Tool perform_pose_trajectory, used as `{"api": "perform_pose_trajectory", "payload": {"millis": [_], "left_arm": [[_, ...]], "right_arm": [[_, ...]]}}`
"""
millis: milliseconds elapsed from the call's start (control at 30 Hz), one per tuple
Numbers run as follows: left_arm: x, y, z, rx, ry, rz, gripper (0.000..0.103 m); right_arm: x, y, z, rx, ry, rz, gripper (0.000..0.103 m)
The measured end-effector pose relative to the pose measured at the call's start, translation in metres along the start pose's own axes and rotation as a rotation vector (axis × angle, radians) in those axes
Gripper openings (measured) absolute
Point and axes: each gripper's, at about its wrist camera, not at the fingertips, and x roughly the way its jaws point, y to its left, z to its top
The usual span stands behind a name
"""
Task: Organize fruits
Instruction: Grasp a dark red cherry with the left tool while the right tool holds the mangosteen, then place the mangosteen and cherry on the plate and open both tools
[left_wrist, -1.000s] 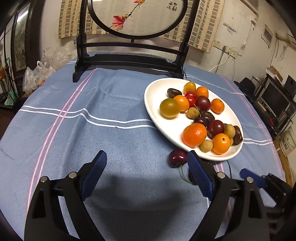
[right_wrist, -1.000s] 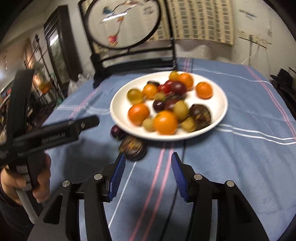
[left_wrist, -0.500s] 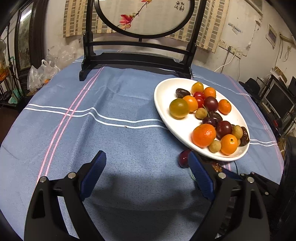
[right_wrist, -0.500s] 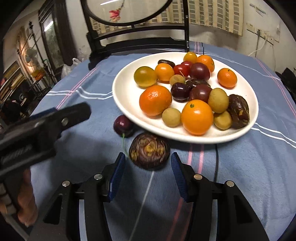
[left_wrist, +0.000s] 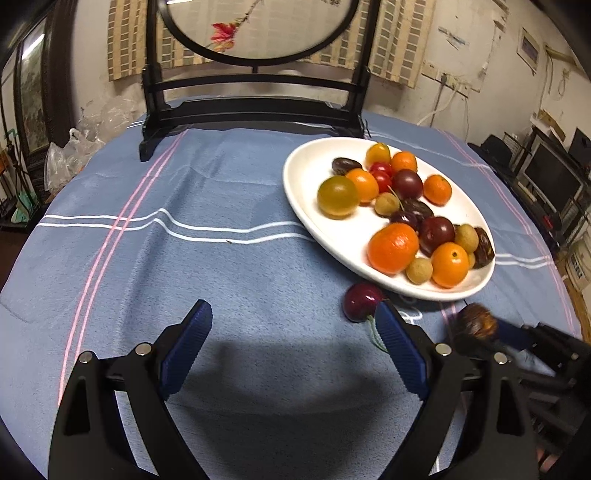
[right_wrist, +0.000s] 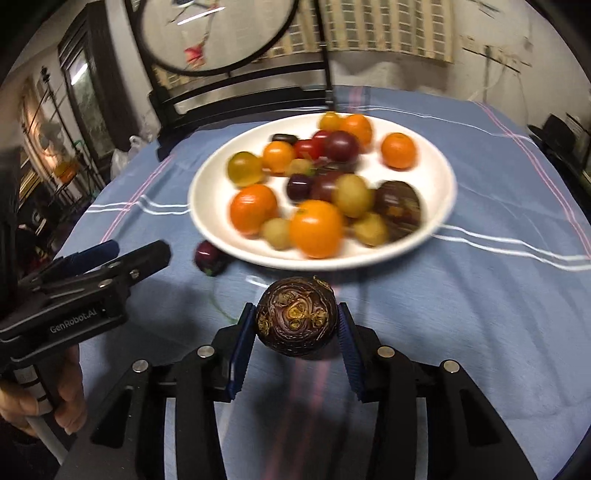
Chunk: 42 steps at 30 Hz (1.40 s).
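In the left wrist view, a round table (left_wrist: 110, 258) covered with a blue striped cloth is seen below a dark wooden screen stand (left_wrist: 255, 99) at its far edge, with a white plate (left_wrist: 314, 173) of mixed fruit set toward the right edge, a dark cherry (left_wrist: 360, 301) lying just beside the plate's near rim, and the left claw (left_wrist: 291, 350) held spread wide and empty above bare cloth. In the right wrist view, the right claw (right_wrist: 293, 325) is closing on a dark purple round fruit (right_wrist: 297, 321), which is pressed between both blue pads just short of the plate's near rim, while the cherry is seen on the cloth to the left.
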Motion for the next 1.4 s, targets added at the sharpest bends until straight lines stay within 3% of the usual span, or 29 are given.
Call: {"api": "perform_pose_trajectory", "payload": {"millis": [300,400,567,700,1133,1267,1400], "left_arm": [[0.011,-0.028,-0.012,0.104,0.021,-0.032,0.087],[0.017,-0.037,-0.012,0.122,0.023,-0.040,0.080],[0.035,-0.042,-0.006,0.107,0.052,-0.047,0.042],[0.037,-0.033,-0.005,0.062,0.043,-0.061,0.028],[0.000,-0.036,-0.007,0.084,-0.010,-0.092,0.028],[-0.018,-0.045,0.003,0.115,-0.056,-0.107,0.028],[-0.013,-0.053,0.030,0.131,-0.069,-0.080,0.028]], "right_arm": [[-0.012,-0.021,0.002,0.049,-0.024,0.010,0.044],[-0.011,-0.018,0.001,0.043,-0.018,0.021,0.044],[-0.010,-0.015,0.000,0.036,-0.010,0.035,0.045],[-0.013,-0.013,0.000,0.029,-0.017,0.041,0.045],[-0.020,-0.020,0.002,0.060,-0.032,0.074,0.044],[-0.037,-0.020,0.012,0.075,-0.098,0.119,0.044],[-0.042,-0.022,0.033,0.077,-0.144,0.110,0.044]]}}
